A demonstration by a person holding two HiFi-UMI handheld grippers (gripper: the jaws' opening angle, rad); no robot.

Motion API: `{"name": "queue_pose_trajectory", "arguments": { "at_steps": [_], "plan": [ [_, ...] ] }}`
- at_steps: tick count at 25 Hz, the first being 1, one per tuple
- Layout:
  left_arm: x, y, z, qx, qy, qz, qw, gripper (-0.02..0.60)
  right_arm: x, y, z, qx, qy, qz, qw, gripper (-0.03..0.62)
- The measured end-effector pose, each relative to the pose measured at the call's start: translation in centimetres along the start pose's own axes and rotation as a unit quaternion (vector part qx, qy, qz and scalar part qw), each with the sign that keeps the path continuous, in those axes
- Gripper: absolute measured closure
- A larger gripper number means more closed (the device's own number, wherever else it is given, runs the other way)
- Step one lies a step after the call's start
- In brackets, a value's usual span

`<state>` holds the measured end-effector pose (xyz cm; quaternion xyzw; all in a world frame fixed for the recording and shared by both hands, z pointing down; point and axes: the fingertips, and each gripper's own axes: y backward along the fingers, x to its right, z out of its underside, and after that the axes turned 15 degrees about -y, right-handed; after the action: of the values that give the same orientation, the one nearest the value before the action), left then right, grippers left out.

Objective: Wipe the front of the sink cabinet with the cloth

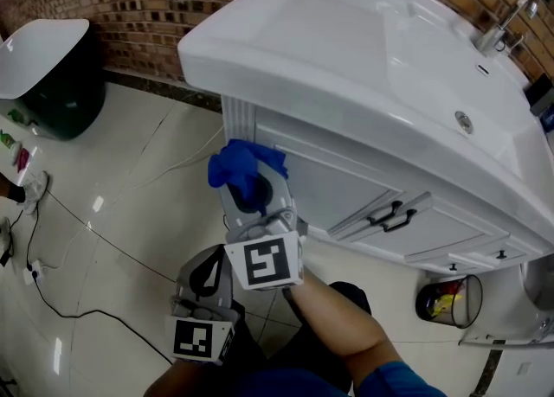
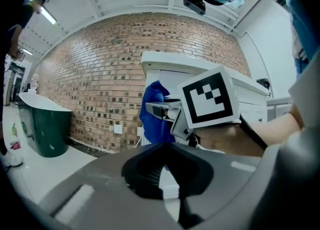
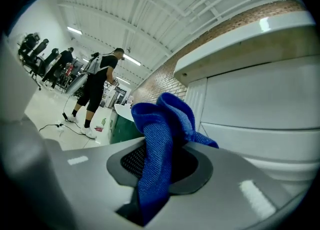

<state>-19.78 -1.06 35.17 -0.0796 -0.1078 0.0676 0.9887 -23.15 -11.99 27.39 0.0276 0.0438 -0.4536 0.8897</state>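
A bunched blue cloth (image 1: 246, 170) is pinched in my right gripper (image 1: 252, 194), which is shut on it. The cloth is held up at the left end of the white sink cabinet's front (image 1: 346, 186), just by the fluted corner post (image 1: 237, 120); whether it touches the panel I cannot tell. In the right gripper view the cloth (image 3: 162, 139) rises out of the right gripper (image 3: 159, 166) with the cabinet panel (image 3: 260, 98) close on the right. My left gripper (image 1: 208, 272) hangs lower and behind, shut with nothing in it. Seen from the left gripper (image 2: 167, 174), the cloth (image 2: 154, 116) is ahead.
The basin and tap (image 1: 502, 30) overhang the cabinet. Black door handles (image 1: 391, 214) stick out further right. A dark green bin with a white lid (image 1: 54, 84) stands left by the brick wall. A cable (image 1: 86, 231) crosses the tiled floor. A small waste basket (image 1: 446, 298) sits under the right end. A person (image 3: 97, 91) stands far off.
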Motion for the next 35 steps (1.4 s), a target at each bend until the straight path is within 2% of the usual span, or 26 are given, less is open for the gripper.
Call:
{"name": "queue_pose_trajectory", "arguments": {
  "at_steps": [5, 10, 12, 14, 18, 21, 25, 27, 31, 35],
  "plan": [
    [0.2, -0.3, -0.4, 0.005, -0.008, 0.004, 0.9999, 0.575, 0.1, 0.1, 0.1, 0.000, 0.000, -0.007, 1.000, 0.488],
    [2.2, -1.8, -1.1, 0.008, -0.008, 0.024, 0.9997, 0.575, 2.1, 4.7, -1.5, 0.004, -0.004, -0.006, 1.000, 0.488],
    [3.5, -2.7, -1.7, 0.012, -0.008, 0.038, 0.9992, 0.575, 3.7, 7.9, -2.2, 0.020, -0.050, 0.015, 0.998, 0.488],
    [5.3, -4.0, -2.3, 0.020, -0.010, 0.058, 0.9980, 0.575, 5.8, 11.4, -3.1, 0.055, -0.110, 0.050, 0.991, 0.487],
    [10.3, -6.8, -2.8, 0.031, -0.011, 0.116, 0.9927, 0.575, 11.1, 19.1, -2.6, 0.070, -0.114, 0.130, 0.982, 0.487],
    [14.5, -8.1, -3.7, 0.042, -0.013, 0.159, 0.9863, 0.575, 15.2, 26.2, -1.8, 0.072, -0.108, 0.214, 0.968, 0.488],
    [18.6, -9.2, -5.2, 0.054, 0.007, 0.177, 0.9828, 0.575, 20.3, 35.1, -0.1, 0.056, -0.067, 0.315, 0.945, 0.487],
    [20.1, -9.5, -5.5, 0.055, 0.000, 0.188, 0.9806, 0.575, 22.9, 39.0, 0.7, 0.051, -0.051, 0.371, 0.926, 0.487],
    [22.6, -9.9, -5.9, 0.055, -0.009, 0.208, 0.9766, 0.575, 27.4, 45.8, 1.9, 0.040, -0.042, 0.472, 0.880, 0.487],
    [24.0, -10.1, -6.5, 0.059, -0.014, 0.218, 0.9741, 0.575, 30.7, 50.1, 2.1, 0.035, -0.019, 0.526, 0.849, 0.487]
  ]
}}
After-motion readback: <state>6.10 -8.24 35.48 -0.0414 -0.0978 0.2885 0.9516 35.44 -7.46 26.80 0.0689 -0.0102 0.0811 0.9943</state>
